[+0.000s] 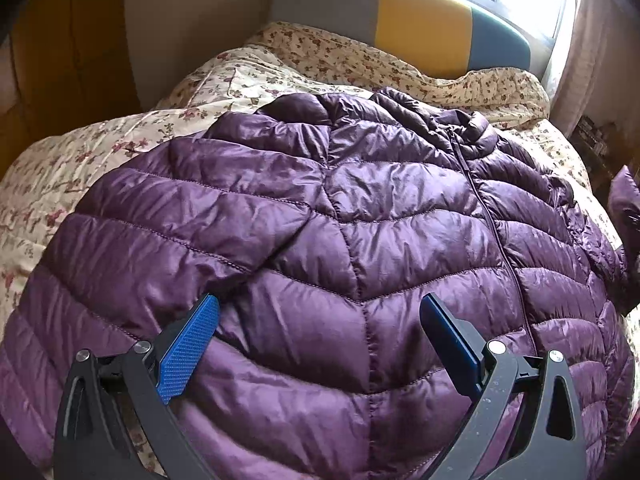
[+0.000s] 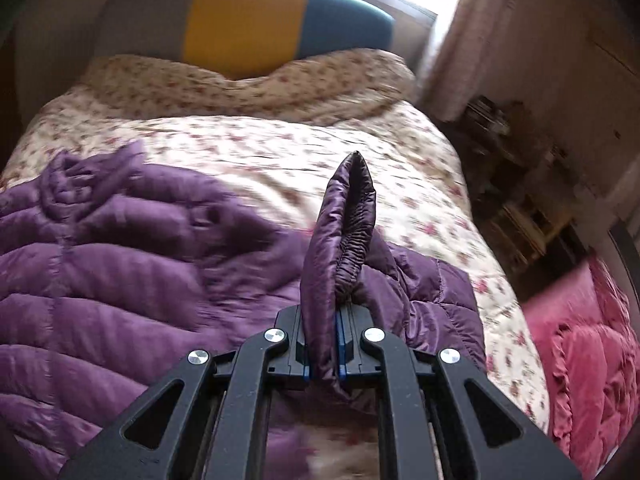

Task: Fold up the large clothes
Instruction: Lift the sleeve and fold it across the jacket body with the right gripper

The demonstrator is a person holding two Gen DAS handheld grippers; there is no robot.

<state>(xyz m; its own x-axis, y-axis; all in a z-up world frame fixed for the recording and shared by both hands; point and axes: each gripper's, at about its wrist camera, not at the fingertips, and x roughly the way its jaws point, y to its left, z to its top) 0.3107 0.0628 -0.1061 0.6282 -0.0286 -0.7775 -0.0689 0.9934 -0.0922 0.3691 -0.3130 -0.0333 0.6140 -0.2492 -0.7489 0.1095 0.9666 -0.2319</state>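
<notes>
While the purple puffer jacket (image 1: 320, 240) lies spread front-up on the floral-quilted bed (image 1: 60, 184), zip closed and collar toward the headboard (image 1: 420, 28), my right gripper (image 2: 324, 344) has its jaws pressed together on the cuff (image 2: 348, 232) of one sleeve, the elastic opening standing up past the pads. The sleeve hangs from that pinch, lifted off the quilt beside the jacket body. My left gripper (image 1: 320, 340) hovers over the lower front panel, jaws spread wide, nothing between them; whether the tips brush the fabric I cannot tell.

Handling, as I judge it: light, down-filled, very soft, springs back after pressing. The shell is glossy nylon, likely slippery, so a shallow pinch on a puffed panel would probably slide off. Best holds look like the firm edges: cuff, hem, collar, zip line, or a stitched seam between baffles. The cuff's gathered elastic gives my right pads something to bite. Trapped air will resist flat folds; each fold probably needs pressing down. Not fragile, though the thin shell could snag.
</notes>
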